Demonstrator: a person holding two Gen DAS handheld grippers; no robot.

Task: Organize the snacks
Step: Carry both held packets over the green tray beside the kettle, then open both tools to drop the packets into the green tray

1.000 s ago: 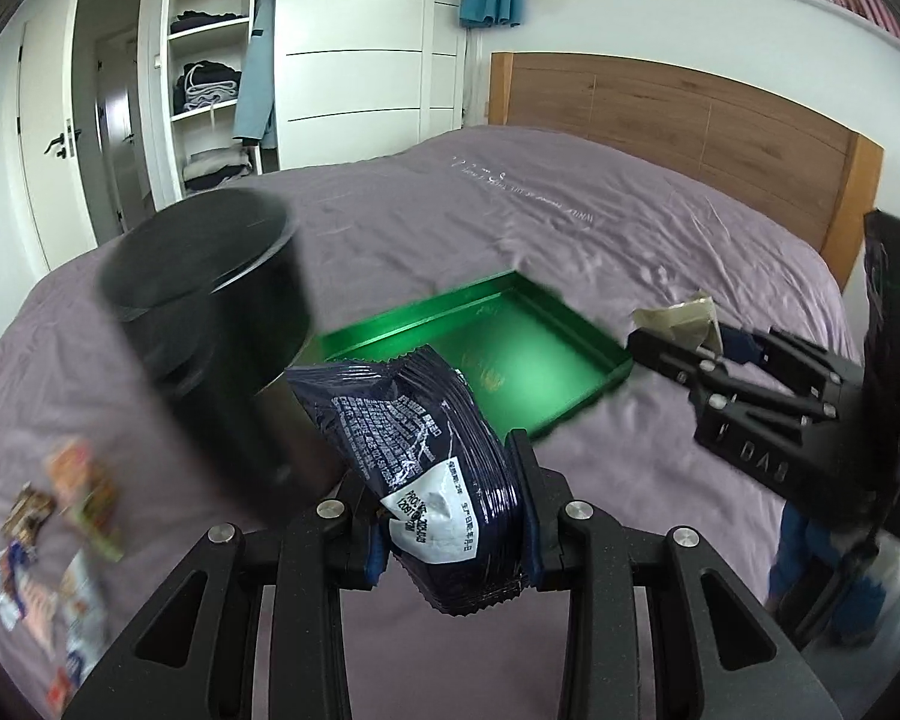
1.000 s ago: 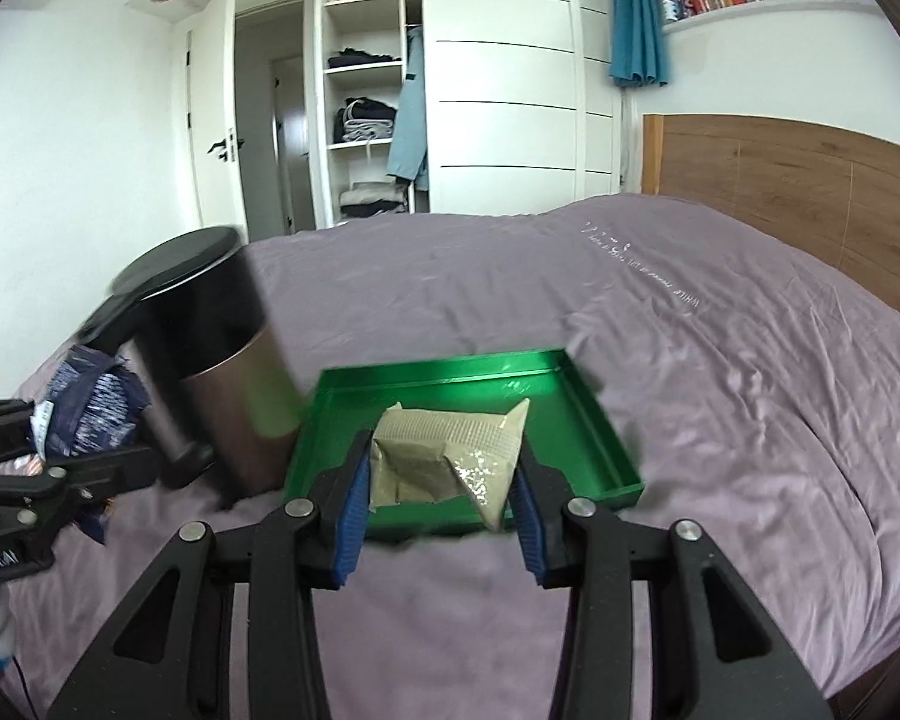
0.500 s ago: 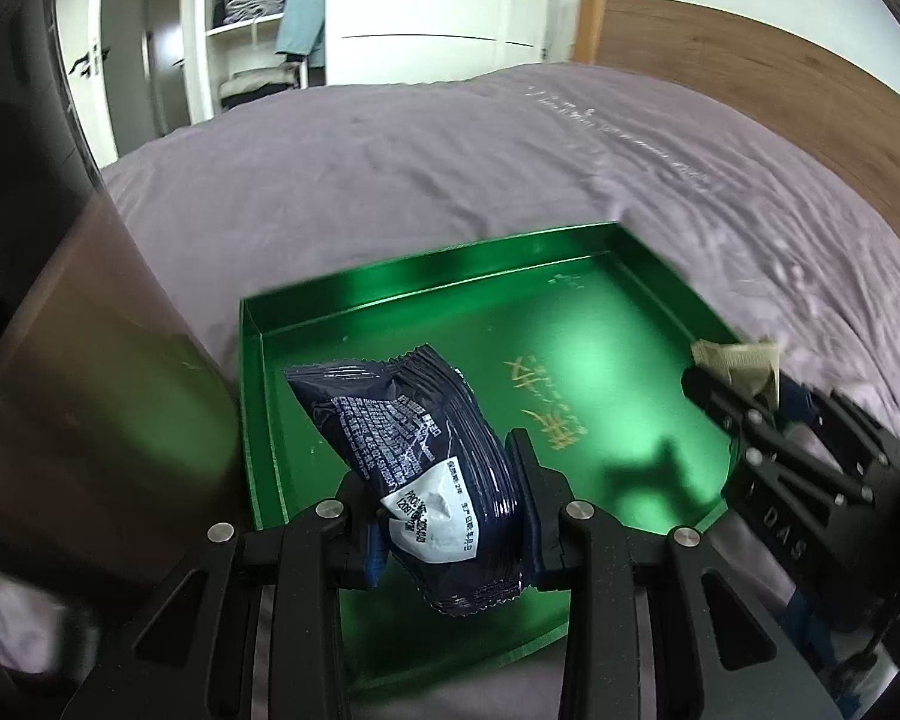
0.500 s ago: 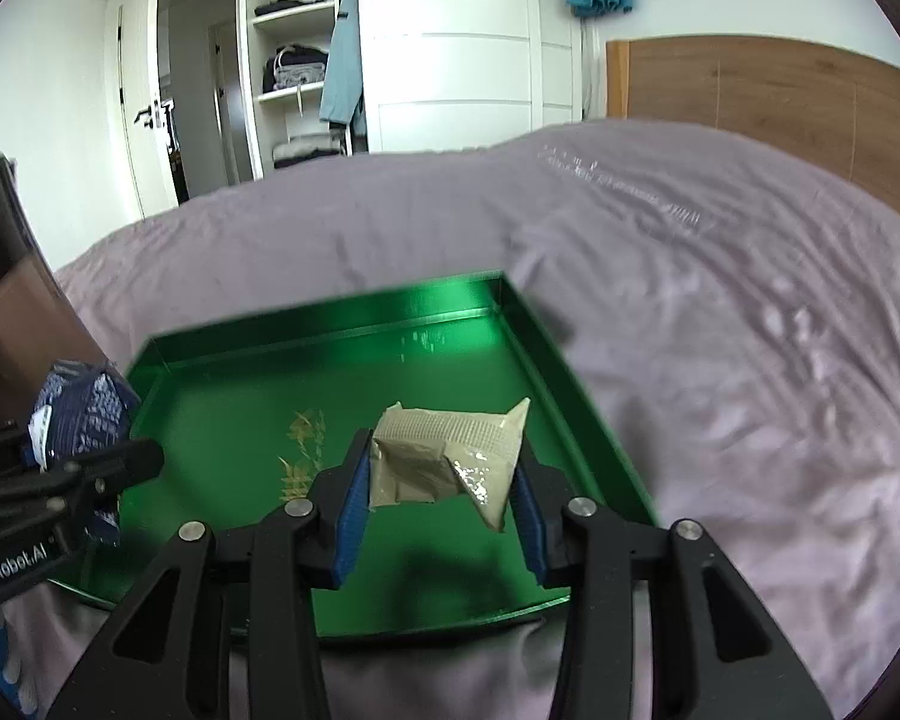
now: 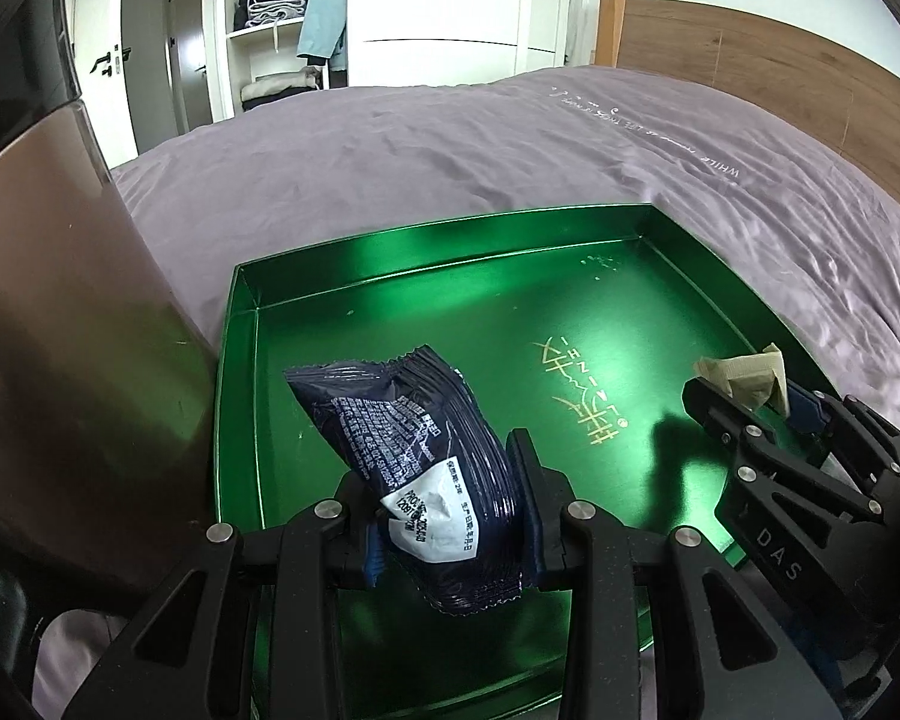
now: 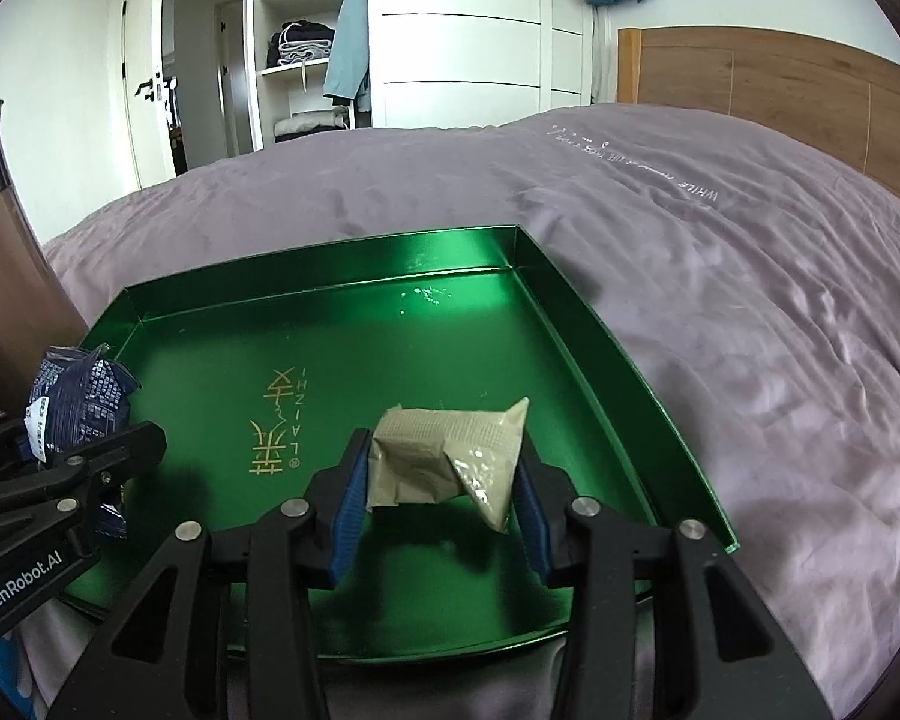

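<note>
A shiny green tray (image 5: 426, 252) with gold lettering lies on the purple bed; it also shows in the right wrist view (image 6: 600, 372). My left gripper (image 5: 444, 498) is shut on a dark blue snack packet (image 5: 414, 444) and holds it over the tray's left half. My right gripper (image 6: 444, 480) is shut on a beige snack packet (image 6: 438, 456) and holds it over the tray's right half. Each gripper shows in the other's view, the right gripper (image 5: 744, 402) at the right, the left gripper (image 6: 84, 438) at the left.
A tall brown metallic bin (image 5: 60, 360) with a black lid stands close against the tray's left side. The purple bedspread (image 6: 750, 276) spreads around the tray. A wooden headboard (image 5: 780, 78) is at the right, a wardrobe (image 6: 450, 30) behind.
Both grippers have moved forward and down over the green tray with their packets. The bin has slid to the left edge of view. Both packets stay gripped.
</note>
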